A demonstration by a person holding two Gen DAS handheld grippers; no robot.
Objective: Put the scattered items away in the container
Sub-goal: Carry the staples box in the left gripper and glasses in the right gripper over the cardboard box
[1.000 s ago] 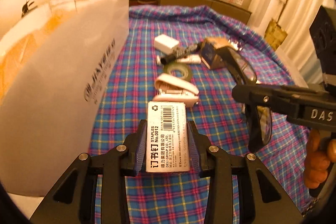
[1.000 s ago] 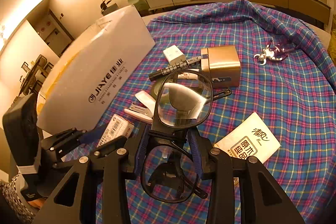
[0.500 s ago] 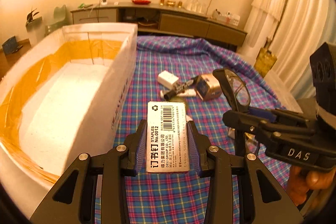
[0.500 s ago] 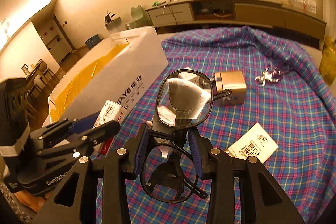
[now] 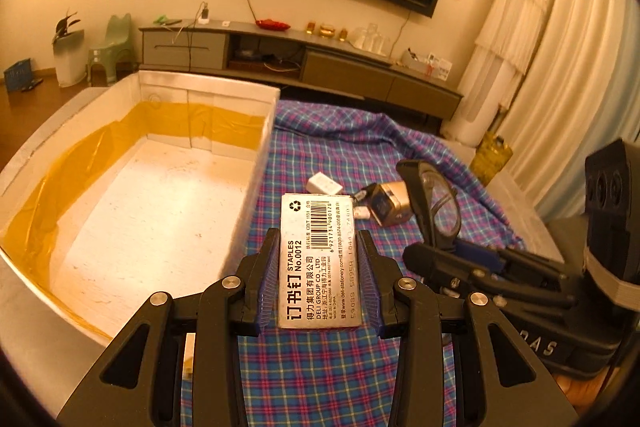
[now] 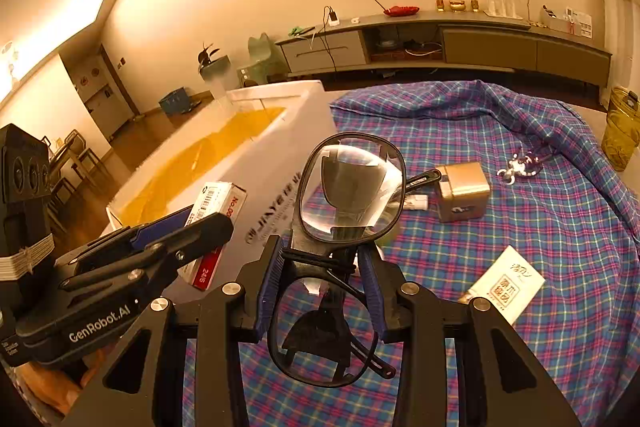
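With the left gripper [image 5: 320, 279] pinching the staples box [image 5: 318, 263] at lower centre and the right gripper [image 6: 320, 283] clamping the glasses [image 6: 340, 227], both should clear the white container's [image 5: 256, 163] wall, left of centre, before releasing.

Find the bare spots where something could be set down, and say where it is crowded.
Free: the whole floor of the box, and the cloth between the gold case, trinket and tissue pack. Crowded: the cluster around the white block beside the case.
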